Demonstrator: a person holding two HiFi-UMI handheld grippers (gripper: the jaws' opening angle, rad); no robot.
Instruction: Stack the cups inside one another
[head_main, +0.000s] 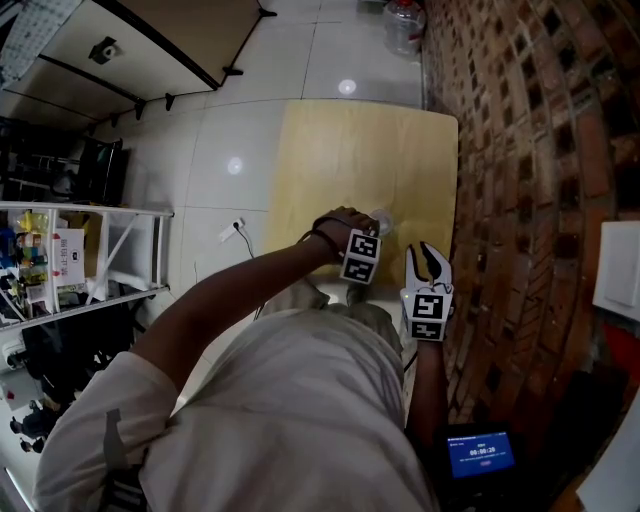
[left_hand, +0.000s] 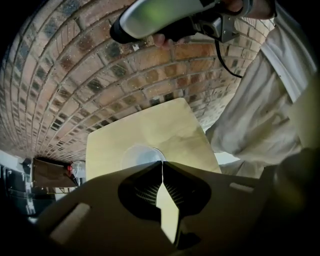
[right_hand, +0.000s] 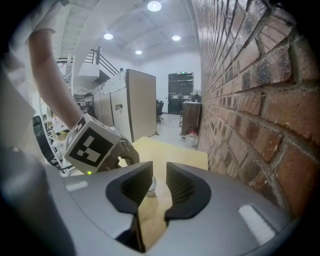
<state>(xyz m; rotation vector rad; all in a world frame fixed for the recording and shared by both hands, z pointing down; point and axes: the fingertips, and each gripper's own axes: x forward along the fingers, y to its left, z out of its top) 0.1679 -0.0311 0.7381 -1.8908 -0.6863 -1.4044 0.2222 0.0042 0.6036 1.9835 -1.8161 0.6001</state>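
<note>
A clear plastic cup (left_hand: 138, 155) shows from above on the pale wooden table (left_hand: 175, 125), its rim reaching the tips of my left gripper (left_hand: 162, 163). The left jaws are closed together right at that rim, pinching the thin wall. In the head view the left gripper (head_main: 368, 235) points steeply down over the cup (head_main: 381, 217) near the table's near edge. The right gripper view shows the cup (right_hand: 150, 185) standing upright beyond my right gripper (right_hand: 160, 172), whose jaws stand apart with nothing between them. In the head view the right gripper (head_main: 430, 264) hovers close to the right of the left one.
A brick wall (head_main: 540, 150) runs along the table's right side. Bare tabletop (head_main: 340, 150) stretches beyond the cup. A water jug (head_main: 403, 25) stands on the floor past the far end. Shelves (head_main: 60, 250) stand at the left, and a lit screen (head_main: 480, 452) is at the lower right.
</note>
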